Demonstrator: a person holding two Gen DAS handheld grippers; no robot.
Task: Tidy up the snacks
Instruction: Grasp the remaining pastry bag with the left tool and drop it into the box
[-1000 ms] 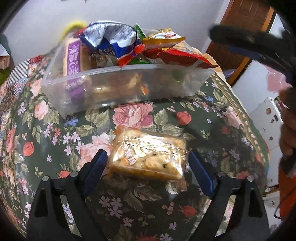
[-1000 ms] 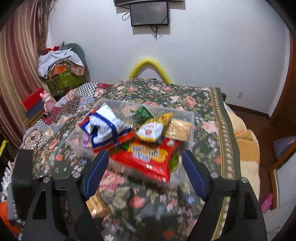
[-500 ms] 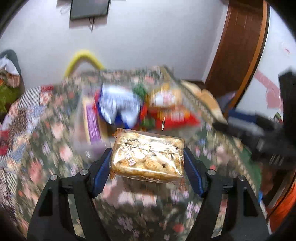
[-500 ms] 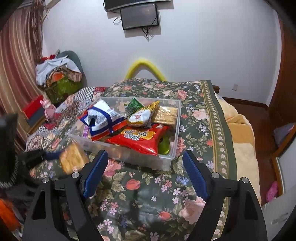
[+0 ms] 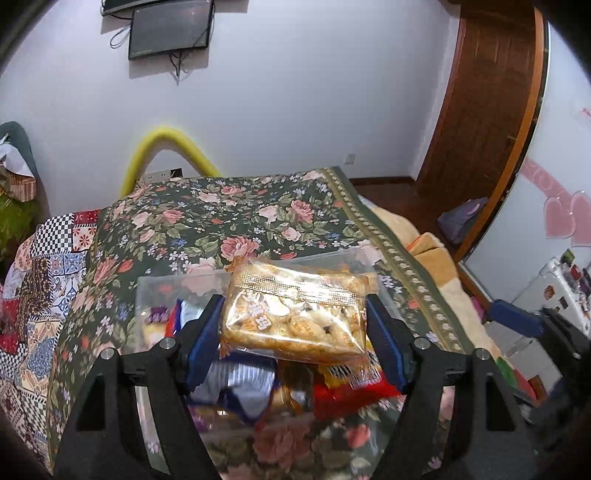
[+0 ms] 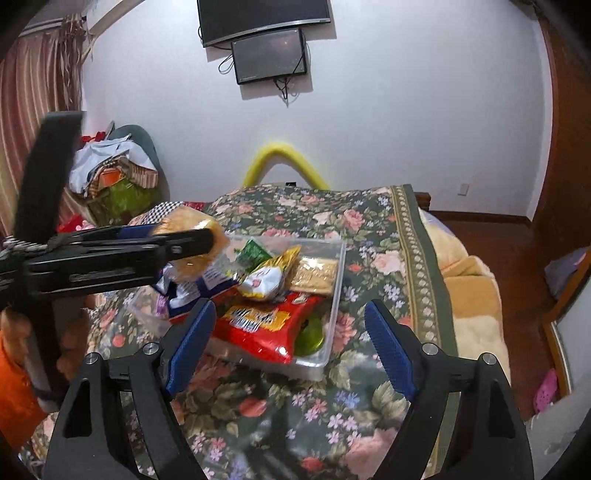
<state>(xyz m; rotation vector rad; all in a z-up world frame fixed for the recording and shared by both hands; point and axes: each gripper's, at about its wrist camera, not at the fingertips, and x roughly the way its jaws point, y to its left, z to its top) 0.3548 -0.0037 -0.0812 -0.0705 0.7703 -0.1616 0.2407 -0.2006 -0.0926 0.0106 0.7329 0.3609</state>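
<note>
Left wrist view: the left gripper, a second ago open around the biscuit packet on the bedspread, now clamps it aloft over the clear bin.

Right wrist view: the right gripper hovers agape, empty; the packet sits at ten o'clock above the bin, so release looks next.

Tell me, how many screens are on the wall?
2: a big one at the top, and a smaller one just under it with wires hanging down.
</note>
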